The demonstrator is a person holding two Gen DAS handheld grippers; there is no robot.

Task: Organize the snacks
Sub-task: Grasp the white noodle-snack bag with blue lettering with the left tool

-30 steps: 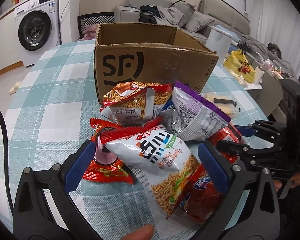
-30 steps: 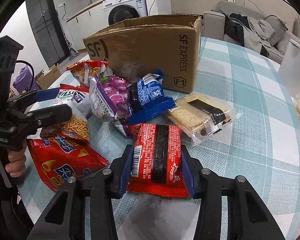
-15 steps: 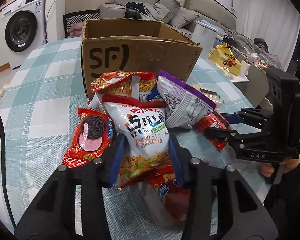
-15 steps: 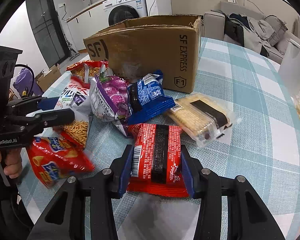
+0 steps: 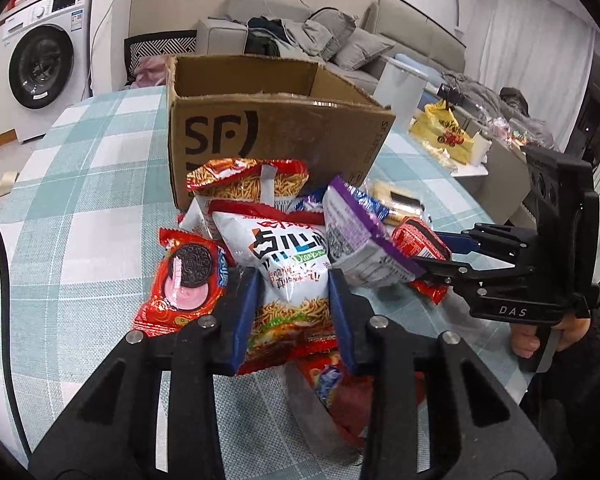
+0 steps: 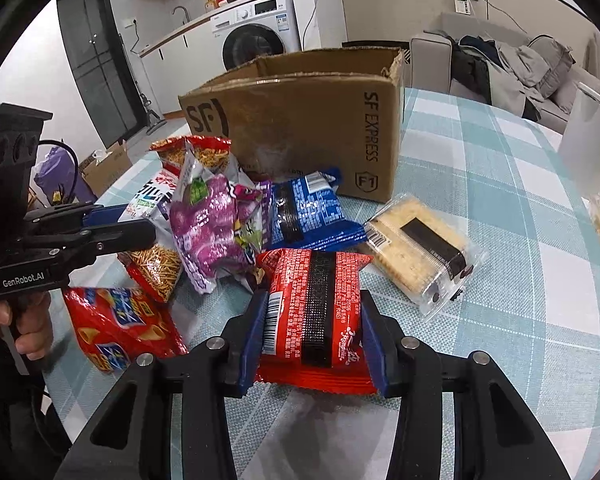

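My left gripper (image 5: 292, 292) is shut on a white noodle-snack bag (image 5: 284, 256) and holds it above the pile; it also shows in the right wrist view (image 6: 112, 224). My right gripper (image 6: 312, 320) is shut on a red snack packet (image 6: 316, 300), which also shows in the left wrist view (image 5: 420, 240). An open SF cardboard box (image 5: 268, 136) stands behind the pile. Around it lie a red Oreo pack (image 5: 184, 280), a purple bag (image 6: 216, 224), a blue packet (image 6: 308, 208), a clear cracker pack (image 6: 420, 248) and a red chip bag (image 6: 116, 324).
The snacks lie on a round table with a teal checked cloth (image 6: 500, 200). An orange noodle bag (image 5: 248, 180) leans against the box. A yellow bag (image 5: 444, 136) lies beyond the table's far right. A sofa and a washing machine stand behind.
My left gripper closed on the white noodle-snack bag and lifted it off the red chip bag. My right gripper stayed shut on the red packet, nearly still.
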